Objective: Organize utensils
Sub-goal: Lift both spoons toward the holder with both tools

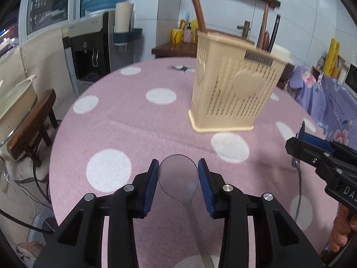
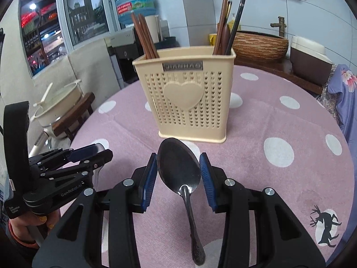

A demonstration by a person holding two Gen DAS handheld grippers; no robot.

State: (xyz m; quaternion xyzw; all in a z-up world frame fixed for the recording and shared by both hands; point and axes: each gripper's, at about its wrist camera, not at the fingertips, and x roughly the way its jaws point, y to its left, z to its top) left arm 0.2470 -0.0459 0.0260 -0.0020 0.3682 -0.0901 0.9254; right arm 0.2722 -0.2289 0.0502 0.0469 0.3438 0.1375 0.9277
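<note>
Pink, white-dotted cloth covers the bench (image 1: pixel 133 134). Left tool (image 1: pixel 178 178) clamps a grey spoon (image 1: pixel 178 176) by its bowl between partly closed pads; right tool (image 2: pixel 178 172) likewise pinches a steel spoon (image 2: pixel 178 167). Ahead of both stands the beige holder (image 2: pixel 189 98) with chopsticks (image 2: pixel 145 38).

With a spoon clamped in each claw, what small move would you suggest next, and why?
Probably carry the right claw forward over the beige holder and tip its metal spoon handle-down. The holder stands straight ahead, and its middle looks free between the chopsticks and the dark utensils.
</note>
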